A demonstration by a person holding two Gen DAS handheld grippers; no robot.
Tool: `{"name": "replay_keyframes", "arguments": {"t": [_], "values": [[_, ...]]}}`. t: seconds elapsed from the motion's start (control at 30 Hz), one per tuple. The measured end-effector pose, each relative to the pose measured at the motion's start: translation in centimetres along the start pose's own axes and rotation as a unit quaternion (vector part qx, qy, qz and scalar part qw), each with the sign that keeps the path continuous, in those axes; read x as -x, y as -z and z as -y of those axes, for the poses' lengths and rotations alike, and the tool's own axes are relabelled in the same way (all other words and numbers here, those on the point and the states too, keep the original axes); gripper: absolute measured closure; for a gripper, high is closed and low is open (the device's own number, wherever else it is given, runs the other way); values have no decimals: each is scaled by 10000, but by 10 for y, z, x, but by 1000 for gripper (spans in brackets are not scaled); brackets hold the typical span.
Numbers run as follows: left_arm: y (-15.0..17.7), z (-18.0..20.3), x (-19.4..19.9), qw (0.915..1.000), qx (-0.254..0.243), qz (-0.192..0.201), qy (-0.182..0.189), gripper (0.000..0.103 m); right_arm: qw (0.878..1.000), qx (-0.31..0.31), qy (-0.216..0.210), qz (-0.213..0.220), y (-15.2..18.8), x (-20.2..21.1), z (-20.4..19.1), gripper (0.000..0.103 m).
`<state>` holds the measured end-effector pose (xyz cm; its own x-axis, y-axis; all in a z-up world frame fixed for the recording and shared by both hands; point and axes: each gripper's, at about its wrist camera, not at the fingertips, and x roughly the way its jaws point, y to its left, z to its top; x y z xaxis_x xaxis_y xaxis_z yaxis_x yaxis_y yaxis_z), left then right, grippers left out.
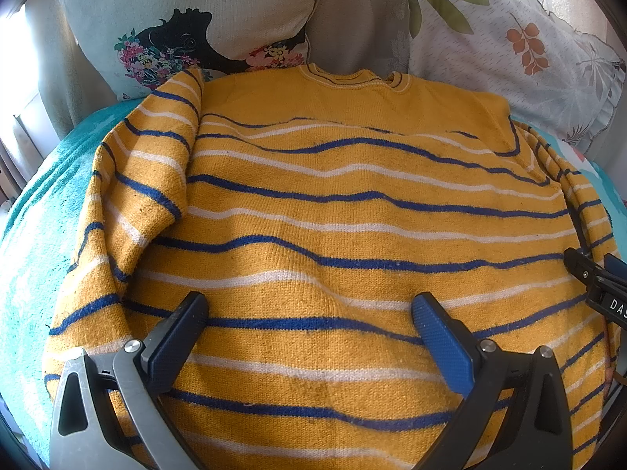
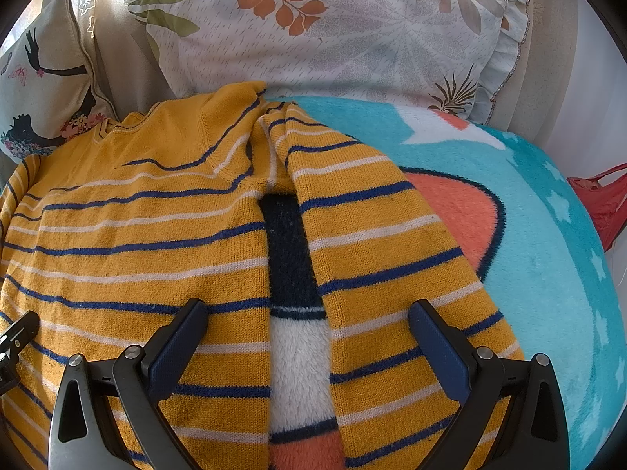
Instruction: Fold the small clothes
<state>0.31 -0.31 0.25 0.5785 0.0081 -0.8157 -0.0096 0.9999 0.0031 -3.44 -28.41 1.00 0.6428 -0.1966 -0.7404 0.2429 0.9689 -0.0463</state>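
A small yellow sweater (image 1: 333, 235) with blue and white stripes lies flat, collar away from me, on a turquoise blanket (image 1: 35, 235). Its left sleeve (image 1: 149, 164) lies beside the body. In the right wrist view the sweater body (image 2: 137, 243) lies left and the right sleeve (image 2: 384, 258) runs down beside it, with a strip of blanket between. My left gripper (image 1: 309, 313) is open and empty above the lower body. My right gripper (image 2: 307, 321) is open and empty above the gap between body and sleeve. The right gripper's tip shows at the right edge of the left wrist view (image 1: 595, 278).
Patterned cushions (image 1: 188, 23) and a leaf-print pillow (image 2: 333, 35) lean at the back. The blanket (image 2: 548, 235) has orange, white and dark patches. A red item (image 2: 603, 203) lies at the far right edge.
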Motion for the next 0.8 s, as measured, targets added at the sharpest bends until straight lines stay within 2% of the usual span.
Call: {"name": "replay_keyframes", "arguments": {"t": [0.33, 0.47, 0.6, 0.67, 0.77, 0.8], "values": [[2, 2, 5, 10000, 15, -1, 5, 0, 9999, -1, -112, -127, -1, -1, 1, 0], [1, 3, 13, 9998, 153, -91, -113, 1, 9997, -69, -133, -190, 0, 1, 0, 0], [1, 5, 48, 9993, 114, 350, -108, 2, 9992, -192, -231, -253, 6, 6, 2, 0], [0, 6, 73, 9977, -9, 621, -279, 2, 9991, -198, -183, -332, 10, 10, 3, 0], [0, 3, 98, 9968, -30, 686, -404, 2, 9978, -261, -166, -591, 14, 18, 6, 1], [0, -1, 102, 9974, 42, 634, -343, 2, 9975, -272, -179, -632, 15, 24, 7, 2]]}}
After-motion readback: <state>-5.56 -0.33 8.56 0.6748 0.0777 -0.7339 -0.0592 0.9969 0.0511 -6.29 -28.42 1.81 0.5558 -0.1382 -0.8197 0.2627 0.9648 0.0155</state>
